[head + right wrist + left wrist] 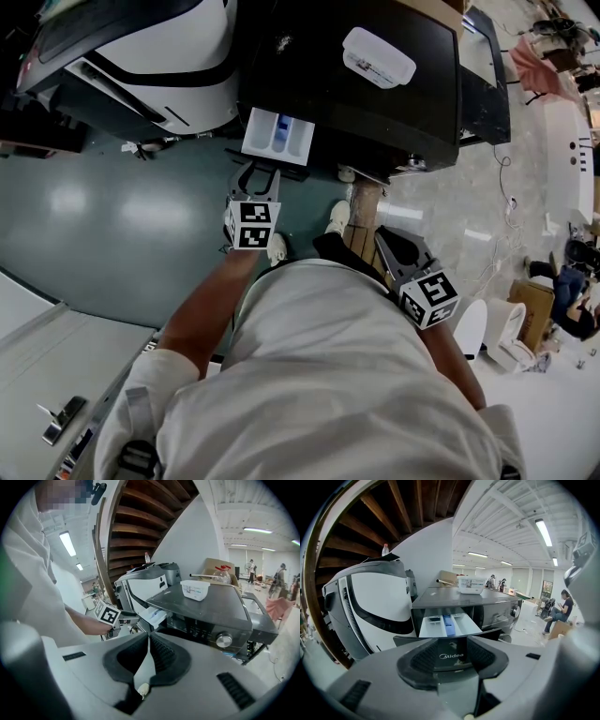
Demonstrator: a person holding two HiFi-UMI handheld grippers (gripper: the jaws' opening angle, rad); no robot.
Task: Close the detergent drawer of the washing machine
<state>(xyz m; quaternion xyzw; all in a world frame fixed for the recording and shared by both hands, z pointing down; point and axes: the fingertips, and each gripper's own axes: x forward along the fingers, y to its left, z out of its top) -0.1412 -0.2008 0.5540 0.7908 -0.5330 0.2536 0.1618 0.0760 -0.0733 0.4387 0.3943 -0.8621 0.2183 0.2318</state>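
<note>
The dark washing machine (375,94) has its detergent drawer (275,136) pulled out, showing white compartments and a blue insert. My left gripper (261,172) is open right at the drawer's front edge. In the left gripper view the drawer (450,624) lies straight ahead, and its dark front panel fills the gap between the left gripper's (452,641) spread pads (423,657). My right gripper (389,242) hangs lower right, apart from the machine. It is shut (149,637) with nothing between its pads. The right gripper view has the drawer (153,613) ahead and to the left.
A white tub (378,56) stands on the machine's top. A white-and-black appliance (159,47) stands close on the left. Wooden stairs (140,522) rise behind. The person's shoes (337,217) are at the machine's foot. A seated person (562,606) is far right.
</note>
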